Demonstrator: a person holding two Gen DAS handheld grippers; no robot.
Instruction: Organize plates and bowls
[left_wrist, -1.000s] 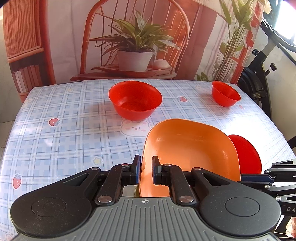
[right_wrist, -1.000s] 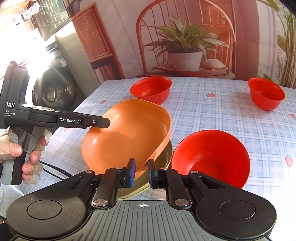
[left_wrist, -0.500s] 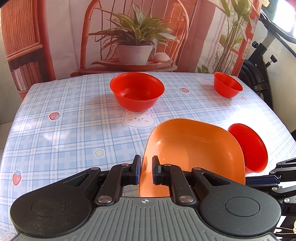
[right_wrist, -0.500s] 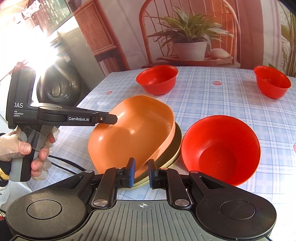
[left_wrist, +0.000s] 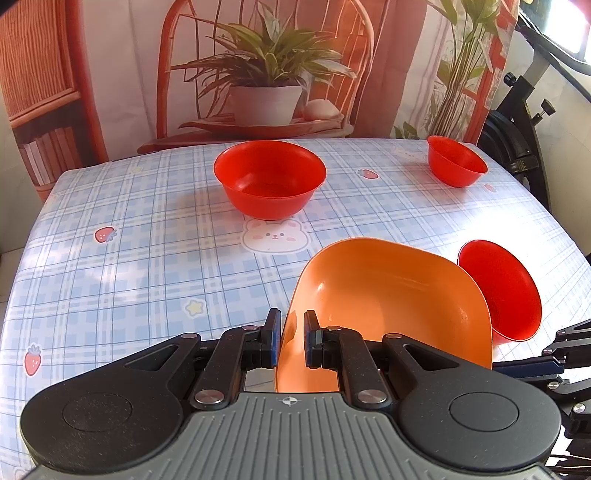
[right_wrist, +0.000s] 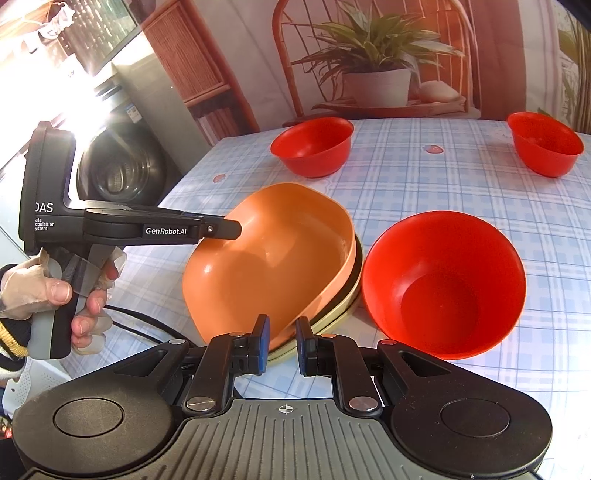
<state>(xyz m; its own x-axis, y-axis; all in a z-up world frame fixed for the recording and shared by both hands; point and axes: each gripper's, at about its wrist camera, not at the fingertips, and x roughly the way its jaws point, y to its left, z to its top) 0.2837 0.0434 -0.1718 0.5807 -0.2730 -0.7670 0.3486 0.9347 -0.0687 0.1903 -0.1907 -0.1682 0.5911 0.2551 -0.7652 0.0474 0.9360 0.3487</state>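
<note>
My left gripper (left_wrist: 290, 341) is shut on the rim of an orange squarish plate (left_wrist: 391, 310) and holds it tilted; it also shows in the right wrist view (right_wrist: 273, 254). Under it lies a pale olive plate (right_wrist: 347, 310) with a dark rim. My right gripper (right_wrist: 282, 345) is shut on the near edge of the olive plate. A red bowl (right_wrist: 443, 284) stands just right of the plates and shows in the left wrist view (left_wrist: 506, 291). Two more red bowls stand farther back, one mid-table (left_wrist: 269, 177) and one at the far right (left_wrist: 456, 160).
The table (left_wrist: 129, 258) has a blue plaid cloth with strawberry and bunny prints. A printed backdrop of a chair and potted plant (left_wrist: 266, 74) hangs behind it. A washing machine (right_wrist: 122, 166) stands left of the table, and black exercise equipment (left_wrist: 517, 122) stands on the right.
The orange plate has tilted up more steeply in my left gripper, off the olive plate. Both grippers have drawn back a little; the bowls have not moved.
</note>
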